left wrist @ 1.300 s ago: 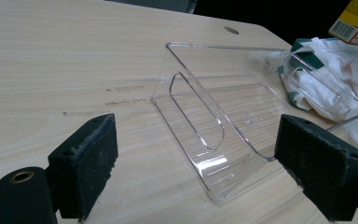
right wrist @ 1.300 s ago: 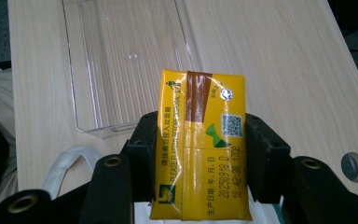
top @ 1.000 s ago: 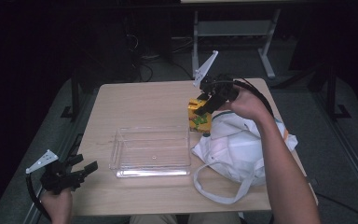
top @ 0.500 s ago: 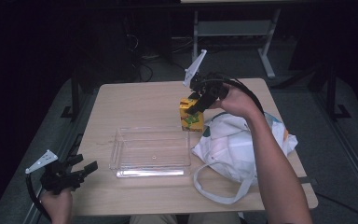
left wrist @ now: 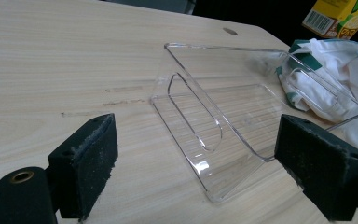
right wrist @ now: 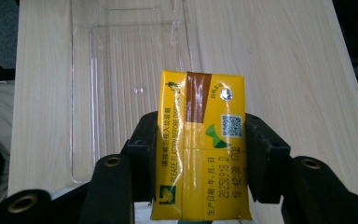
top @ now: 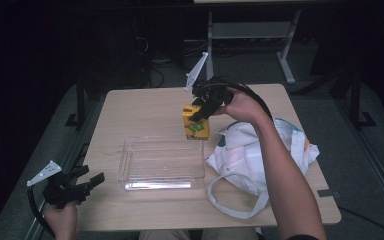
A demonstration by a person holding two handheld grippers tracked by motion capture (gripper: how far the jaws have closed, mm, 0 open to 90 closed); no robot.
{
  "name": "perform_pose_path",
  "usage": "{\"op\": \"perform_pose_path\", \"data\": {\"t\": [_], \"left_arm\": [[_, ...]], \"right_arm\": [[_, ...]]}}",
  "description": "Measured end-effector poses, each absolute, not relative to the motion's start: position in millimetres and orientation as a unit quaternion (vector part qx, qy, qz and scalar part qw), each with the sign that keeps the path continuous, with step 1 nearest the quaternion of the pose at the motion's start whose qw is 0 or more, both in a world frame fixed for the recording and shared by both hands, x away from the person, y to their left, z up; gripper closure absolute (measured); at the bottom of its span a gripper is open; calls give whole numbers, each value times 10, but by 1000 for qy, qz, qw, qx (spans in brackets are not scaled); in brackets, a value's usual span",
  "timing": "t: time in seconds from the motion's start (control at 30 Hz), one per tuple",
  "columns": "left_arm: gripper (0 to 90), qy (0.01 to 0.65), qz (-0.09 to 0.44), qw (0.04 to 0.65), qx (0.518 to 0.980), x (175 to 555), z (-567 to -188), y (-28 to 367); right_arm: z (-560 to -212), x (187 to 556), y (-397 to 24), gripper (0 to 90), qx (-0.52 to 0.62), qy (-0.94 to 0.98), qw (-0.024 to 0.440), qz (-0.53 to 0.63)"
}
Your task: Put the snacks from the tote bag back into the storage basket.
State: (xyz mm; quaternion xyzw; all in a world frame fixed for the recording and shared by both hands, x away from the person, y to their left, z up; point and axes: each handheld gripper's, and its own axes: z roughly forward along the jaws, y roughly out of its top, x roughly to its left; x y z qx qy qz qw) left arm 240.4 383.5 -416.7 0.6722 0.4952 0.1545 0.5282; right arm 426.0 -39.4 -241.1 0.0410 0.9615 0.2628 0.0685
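Note:
A yellow drink carton [top: 196, 123] [right wrist: 199, 140] hangs above the table at the far right corner of the clear plastic tray [top: 161, 162] [left wrist: 242, 112] [right wrist: 126, 70]. My right gripper [top: 203, 111] [right wrist: 199, 154] is shut on the carton, its jaws pressing the two sides. The carton's corner [left wrist: 336, 17] also peeks in at the top right of the left gripper view. My left gripper [top: 87, 182] [left wrist: 205, 163] stands open off the table's near left corner, facing the tray with nothing between its pads.
A white cloth bag [top: 252, 155] [left wrist: 335, 84] with green print lies crumpled to the right of the tray, its handle looped toward the front edge. The light wooden table [top: 135, 107] has bare wood at the back and left. Dark floor and a metal frame [top: 250, 30] lie beyond.
My right gripper has carried the carton leftward from above the bag toward the tray's far right corner. The left gripper has stayed put.

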Motion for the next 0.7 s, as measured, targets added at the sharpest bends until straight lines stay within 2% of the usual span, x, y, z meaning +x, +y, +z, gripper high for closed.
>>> {"op": "perform_pose_path", "data": {"t": [0.7], "left_arm": [[127,497,154,529,671,2397,-4166,3854]], "right_arm": [[-2703,4375,-60,523,20,965,47,256]]}}
